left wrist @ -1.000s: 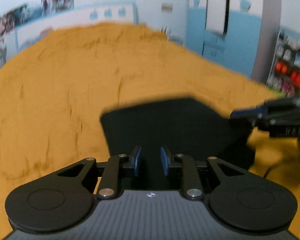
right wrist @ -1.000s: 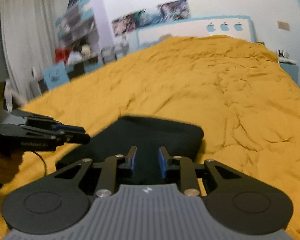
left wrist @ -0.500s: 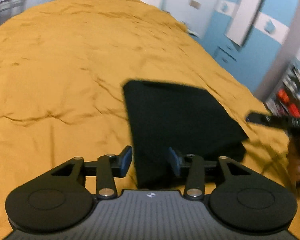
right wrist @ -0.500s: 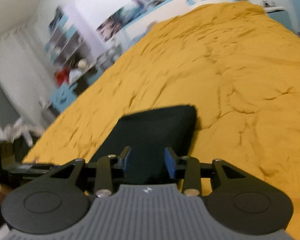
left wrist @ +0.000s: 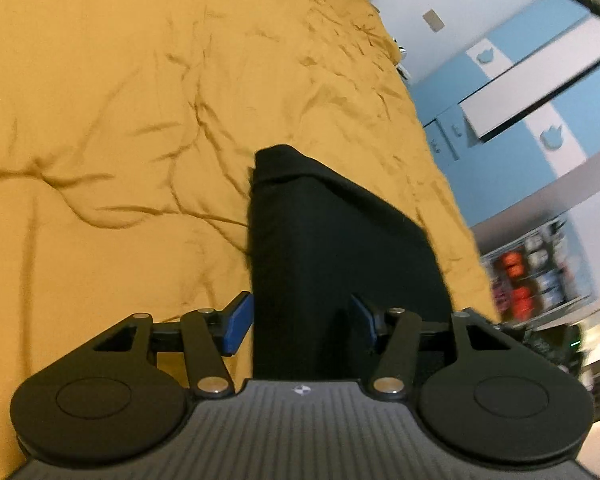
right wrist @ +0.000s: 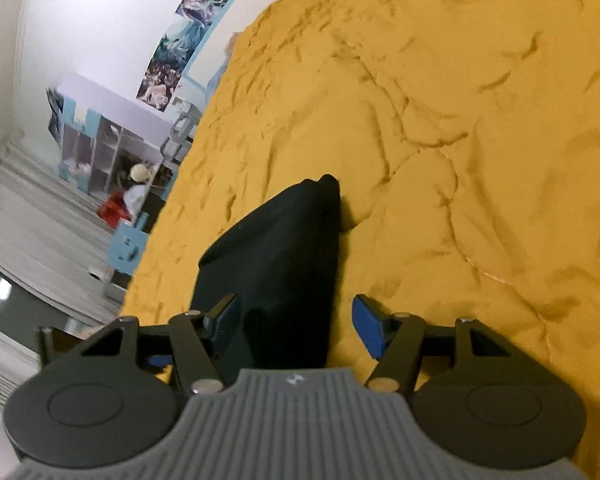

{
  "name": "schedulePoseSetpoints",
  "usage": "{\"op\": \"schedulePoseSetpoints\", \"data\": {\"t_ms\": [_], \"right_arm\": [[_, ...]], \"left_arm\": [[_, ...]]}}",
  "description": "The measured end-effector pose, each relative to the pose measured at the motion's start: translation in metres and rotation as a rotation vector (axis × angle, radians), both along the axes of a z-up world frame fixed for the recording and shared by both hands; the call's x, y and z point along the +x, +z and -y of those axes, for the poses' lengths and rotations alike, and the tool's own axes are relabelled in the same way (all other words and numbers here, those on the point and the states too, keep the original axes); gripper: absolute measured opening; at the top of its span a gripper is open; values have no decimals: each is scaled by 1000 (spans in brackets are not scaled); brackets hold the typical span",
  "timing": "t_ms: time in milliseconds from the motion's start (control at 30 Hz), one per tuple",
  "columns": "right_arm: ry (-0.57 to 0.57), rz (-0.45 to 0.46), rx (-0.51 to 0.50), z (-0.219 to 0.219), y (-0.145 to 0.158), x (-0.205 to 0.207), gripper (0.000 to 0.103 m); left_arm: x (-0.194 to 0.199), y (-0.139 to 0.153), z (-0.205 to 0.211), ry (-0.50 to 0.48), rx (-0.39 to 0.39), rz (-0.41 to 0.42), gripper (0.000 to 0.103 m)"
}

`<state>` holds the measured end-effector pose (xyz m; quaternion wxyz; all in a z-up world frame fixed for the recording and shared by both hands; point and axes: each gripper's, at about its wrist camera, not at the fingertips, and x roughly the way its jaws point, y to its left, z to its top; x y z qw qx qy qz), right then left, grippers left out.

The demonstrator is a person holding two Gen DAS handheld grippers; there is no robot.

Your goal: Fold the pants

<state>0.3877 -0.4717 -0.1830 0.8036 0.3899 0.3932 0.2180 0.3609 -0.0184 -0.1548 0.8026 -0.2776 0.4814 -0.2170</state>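
Note:
The black pants [left wrist: 332,240] lie folded into a compact block on the yellow bedspread [left wrist: 120,120]. My left gripper [left wrist: 302,322] is open, its blue pads on either side of the block's near left edge. In the right wrist view the pants [right wrist: 284,256] run away from the camera, and my right gripper [right wrist: 294,326] is open astride the near right edge. Neither gripper pinches the cloth. Each view is rolled sideways.
The rumpled bedspread [right wrist: 460,120] stretches far beyond the pants. A blue and white wardrobe [left wrist: 520,92] and a shelf of red items [left wrist: 532,276] stand off the bed's right side. Shelves and a curtain [right wrist: 40,216] stand off the left side.
Both grippers have opened wide and dropped close to the pants' near edge. Both have rolled sideways, the left one clockwise, the right one the opposite way. The other gripper has left each view.

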Motion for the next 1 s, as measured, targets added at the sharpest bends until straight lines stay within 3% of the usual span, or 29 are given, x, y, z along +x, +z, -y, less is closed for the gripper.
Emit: {"op": "schedulePoseSetpoints", "data": {"t_ms": [267,500,700,1000], "right_arm": [[54,-33,18,-9,-16,18,58],[103,-62,-10,-24,-22,31,58],[157,-74,2,-43,-32,45,59],[236,-52,30,-71,-38,60,57]], "left_arm": [[20,-22,-8,17,-142,-56,68],[32,-38,2,-34,-171,-71,71],[40,-48,19,-101,-191,-60,83],[40,-53,23,-119,-210,-44,83]]}}
